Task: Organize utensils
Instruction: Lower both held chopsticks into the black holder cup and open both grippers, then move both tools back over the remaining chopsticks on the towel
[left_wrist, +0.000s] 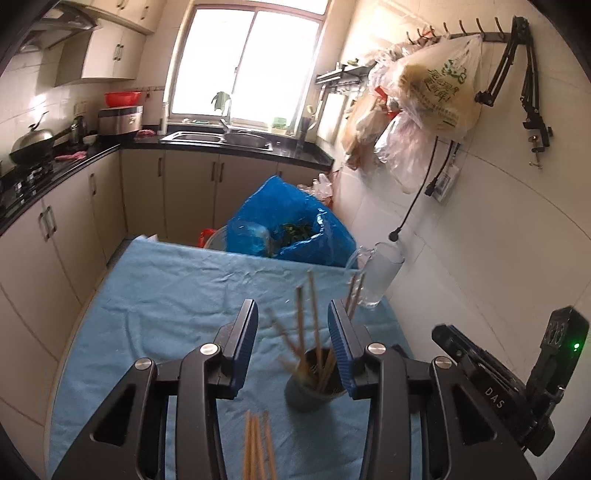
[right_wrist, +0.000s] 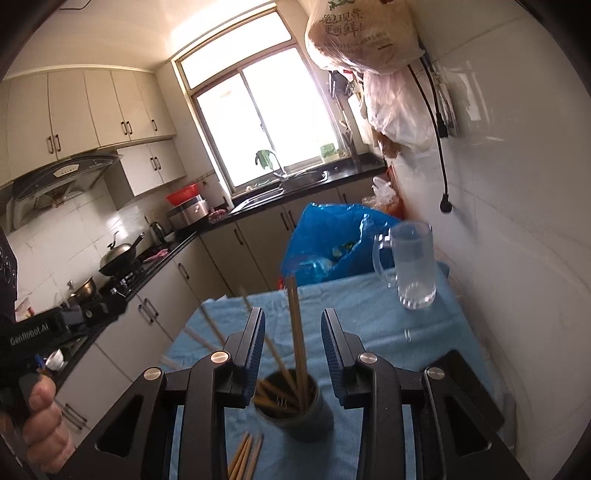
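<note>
While your left gripper (left_wrist: 293, 332) and right gripper (right_wrist: 293, 341) hang with jaws spread, pinching nothing, the chopsticks (right_wrist: 295, 332) stand loose in the dark cup (right_wrist: 295, 413) on the blue-clothed counter (left_wrist: 166, 295); more chopsticks (left_wrist: 258, 446) lie beside it.

Daylight pours in through the kitchen window (left_wrist: 245, 66), which is blown out to plain white in both views, with glare bleeding over its frame. The white tiled wall (left_wrist: 498, 221) on the right is bright; the cabinets (left_wrist: 55, 236) on the left sit in softer shade. Both fisheye pictures bend straight lines hard near their edges and end in dark rounded corners. The chopsticks (left_wrist: 314, 325) in the cup (left_wrist: 308, 387) are smeared by motion blur, and the glass mug (right_wrist: 413, 266) looks ghosted.
</note>
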